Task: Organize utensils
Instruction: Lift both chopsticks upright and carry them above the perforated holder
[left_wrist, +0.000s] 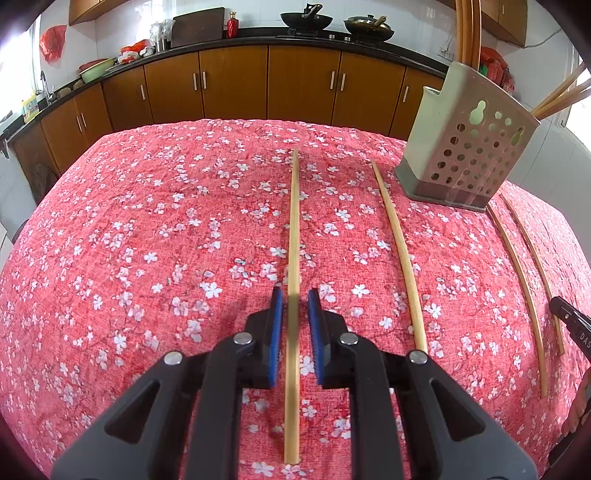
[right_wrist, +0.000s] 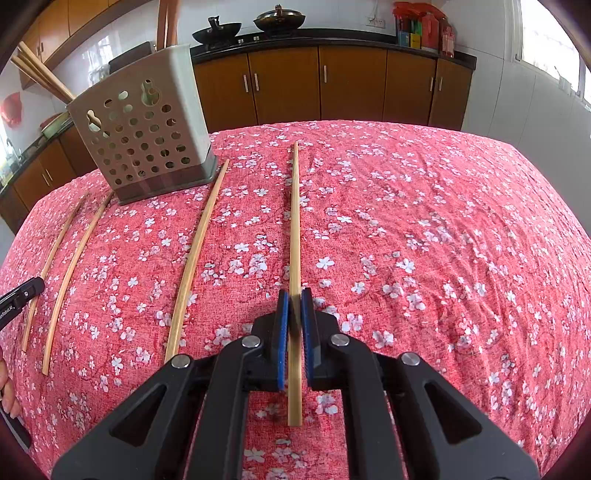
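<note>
Tool (right_wrist: 294, 295) tight on chopstick (right_wrist: 294, 221): right view

In the left wrist view the right claw (left_wrist: 570, 325) is cut off at three o'clock — only a black tip shows, so its jaws cannot be read there. The rack (left_wrist: 469, 158) hides the lower ends of its chopsticks (left_wrist: 561, 98), which run out of frame at two o'clock. In the right wrist view the left claw (right_wrist: 18, 299) is clipped at nine o'clock, and fingers (right_wrist: 9, 398) at eight o'clock — mostly out of frame.
</note>
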